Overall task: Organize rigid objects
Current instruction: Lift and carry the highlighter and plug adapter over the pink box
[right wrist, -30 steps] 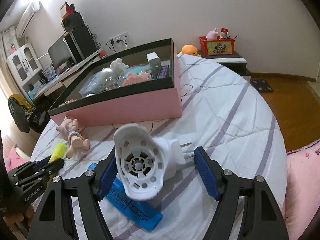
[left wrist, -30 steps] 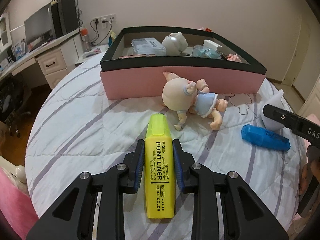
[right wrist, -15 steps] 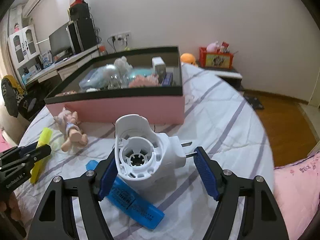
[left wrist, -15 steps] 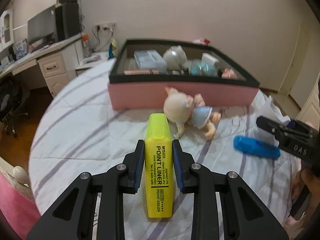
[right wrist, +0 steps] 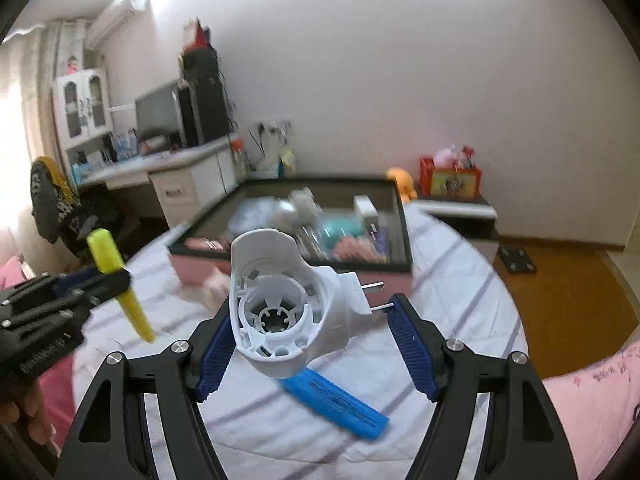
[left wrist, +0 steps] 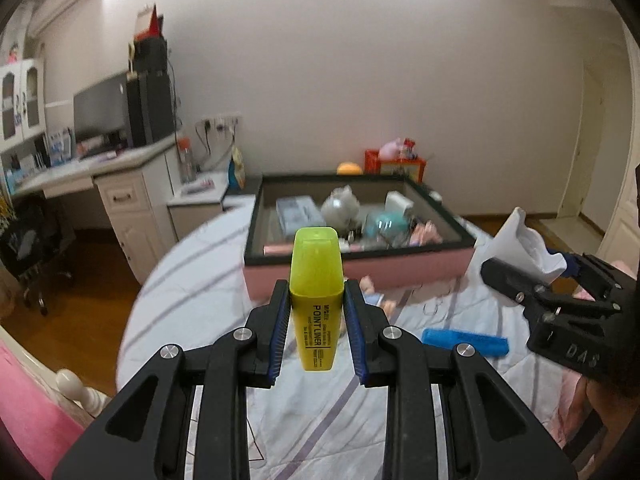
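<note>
Doll (left wrist: 374,300) mostly hidden behind left tool (left wrist: 316,316) and yellow highlighter (left wrist: 317,296); in the right view it's just a pale blur. Box contents (right wrist: 320,224) motion-blurred, items not separable. Blue highlighter (right wrist: 336,402) partly covered by white plug housing (right wrist: 280,300); label unreadable. Desk (left wrist: 80,168) clutter too small to identify.

The left gripper (left wrist: 316,300) is held raised above the bed, its blue-padded fingers (left wrist: 280,324) closed tight on a yellow highlighter (left wrist: 317,300) that stands upright between them. The right gripper (right wrist: 310,312) is held level to its right, clamped on a white plug adapter (right wrist: 280,300), prongs against one pad.
</note>
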The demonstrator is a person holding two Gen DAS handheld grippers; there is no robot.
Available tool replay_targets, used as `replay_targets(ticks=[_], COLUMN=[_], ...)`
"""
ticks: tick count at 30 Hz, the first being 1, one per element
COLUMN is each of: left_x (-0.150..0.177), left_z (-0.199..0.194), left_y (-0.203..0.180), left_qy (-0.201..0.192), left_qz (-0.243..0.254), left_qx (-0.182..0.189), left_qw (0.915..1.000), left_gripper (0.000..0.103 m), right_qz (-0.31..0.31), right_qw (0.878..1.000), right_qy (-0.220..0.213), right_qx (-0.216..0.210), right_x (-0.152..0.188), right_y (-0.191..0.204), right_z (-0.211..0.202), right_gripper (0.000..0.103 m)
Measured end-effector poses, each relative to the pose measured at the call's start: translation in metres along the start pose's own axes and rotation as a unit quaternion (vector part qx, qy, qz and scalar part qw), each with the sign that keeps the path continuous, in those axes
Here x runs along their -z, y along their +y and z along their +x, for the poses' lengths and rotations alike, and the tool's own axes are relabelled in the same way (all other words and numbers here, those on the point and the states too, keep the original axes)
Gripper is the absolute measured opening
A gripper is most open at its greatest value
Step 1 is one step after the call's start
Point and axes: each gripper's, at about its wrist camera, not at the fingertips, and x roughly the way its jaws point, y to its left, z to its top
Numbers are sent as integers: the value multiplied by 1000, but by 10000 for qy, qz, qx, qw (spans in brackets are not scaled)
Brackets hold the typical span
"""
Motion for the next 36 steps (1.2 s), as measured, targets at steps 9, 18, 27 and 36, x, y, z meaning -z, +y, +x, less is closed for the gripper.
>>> replay_targets(ticks=[9,18,27,36], left_x=[-26,-42,-52,-69], left_z=[-60,-96,-92,-51], left_y=[4,-4,-14,-21], left_qy=[-949,-1508,-1580,-1430], left_qz=[-153,57,269,489], left_qx=[-312,-410,-439,-475], left_qw=[9949,9877,9861,9874], left_gripper=[27,27,27,27], right_qz=[-221,-248,-208,-187], right_qw=[9960,9898,9889,9913], right_qy=[-863,-1404,-1471,-1294], right_qx=[-8,10,92,134], right_x=[-26,-37,-45,-58], right_y=[36,57,55,43], right_z=[-52,-79,-80,-46], right_gripper=[74,75,75,75])
